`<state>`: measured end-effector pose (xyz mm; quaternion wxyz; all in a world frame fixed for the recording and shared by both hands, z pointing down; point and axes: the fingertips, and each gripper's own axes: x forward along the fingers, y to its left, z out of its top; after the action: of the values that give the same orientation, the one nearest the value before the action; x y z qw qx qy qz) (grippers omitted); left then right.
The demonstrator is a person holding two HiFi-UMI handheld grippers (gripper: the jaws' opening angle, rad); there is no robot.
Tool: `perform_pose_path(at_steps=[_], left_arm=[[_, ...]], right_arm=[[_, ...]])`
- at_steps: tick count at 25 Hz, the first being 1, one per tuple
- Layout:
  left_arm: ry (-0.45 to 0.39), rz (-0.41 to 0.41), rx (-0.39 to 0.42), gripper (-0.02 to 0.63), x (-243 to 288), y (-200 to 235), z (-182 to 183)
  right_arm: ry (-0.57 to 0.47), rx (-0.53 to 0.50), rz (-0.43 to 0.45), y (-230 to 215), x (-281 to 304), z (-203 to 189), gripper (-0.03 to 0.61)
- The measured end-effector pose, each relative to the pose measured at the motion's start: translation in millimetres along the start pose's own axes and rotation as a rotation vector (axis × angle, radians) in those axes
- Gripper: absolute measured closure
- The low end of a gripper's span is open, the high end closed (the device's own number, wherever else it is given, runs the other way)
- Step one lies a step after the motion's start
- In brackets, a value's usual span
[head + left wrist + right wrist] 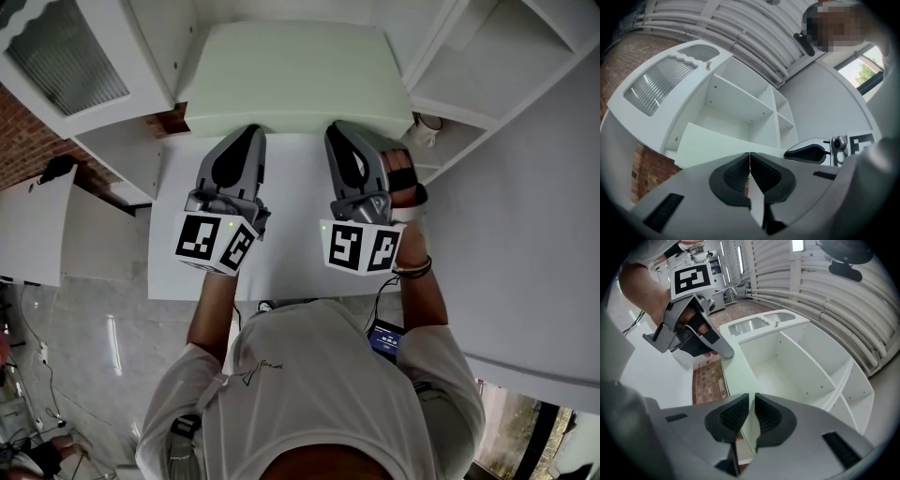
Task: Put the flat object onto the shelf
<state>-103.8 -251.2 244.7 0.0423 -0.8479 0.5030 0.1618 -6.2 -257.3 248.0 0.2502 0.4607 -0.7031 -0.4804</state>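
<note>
One large white shelf unit [497,89] stands open before the person, and the pale green flat board [295,80] lies at the opening of its middle compartment, not yet fully in, as I judge. The left gripper [249,133] and the right gripper [337,131] are each clamped on the board's near edge, one toward each side, probably so the wide panel stays level while it slides in.

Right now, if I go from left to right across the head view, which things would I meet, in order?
Glass-panelled cabinet door → left hand-held gripper → right hand-held gripper → open white shelf compartments. The pale green board stretches across the middle past both grippers, so I leave it out.
</note>
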Motion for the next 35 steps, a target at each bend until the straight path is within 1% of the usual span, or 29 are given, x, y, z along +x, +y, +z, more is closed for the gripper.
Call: perform_pose_path(at_steps=[3,8,13,17,23,26,30,33,35], left_arm=[[0.012,0.018,0.035,0.598,0.8,6.0,-1.7],[0.025,0.041,0.046,0.598,3.1,15.1,-2.8],[0.042,0.039,0.058,0.598,8.7,18.2,-5.4],[0.049,0.034,0.049,0.598,11.1,20.1,-7.3],[0.063,0.03,0.074,0.598,15.1,21.8,-11.3],[0.07,0.038,0.077,0.598,17.2,25.6,-13.7],[0.082,0.058,0.13,0.598,21.2,26.2,-15.7],[0.091,0.072,0.139,0.598,25.7,30.9,-17.0],[0.091,0.081,0.131,0.598,28.8,34.6,-17.5]], right_arm=[[-0.002,0.002,-0.001,0.1,3.2,-0.4,0.523],[0.002,0.009,-0.007,-0.6,9.2,-0.9,0.523],[0.013,0.031,-0.019,-1.3,15.4,-5.6,0.522],[0.027,0.057,-0.026,-1.8,17.8,-11.2,0.522],[0.057,0.108,-0.028,-4.2,22.0,-23.9,0.522],[0.077,0.157,-0.028,-6.2,23.8,-32.6,0.522],[0.097,0.252,-0.03,-10.3,26.1,-42.7,0.522],[0.095,0.284,-0.028,-10.9,31.0,-45.7,0.522],[0.09,0.304,-0.027,-11.2,34.4,-46.0,0.522]])
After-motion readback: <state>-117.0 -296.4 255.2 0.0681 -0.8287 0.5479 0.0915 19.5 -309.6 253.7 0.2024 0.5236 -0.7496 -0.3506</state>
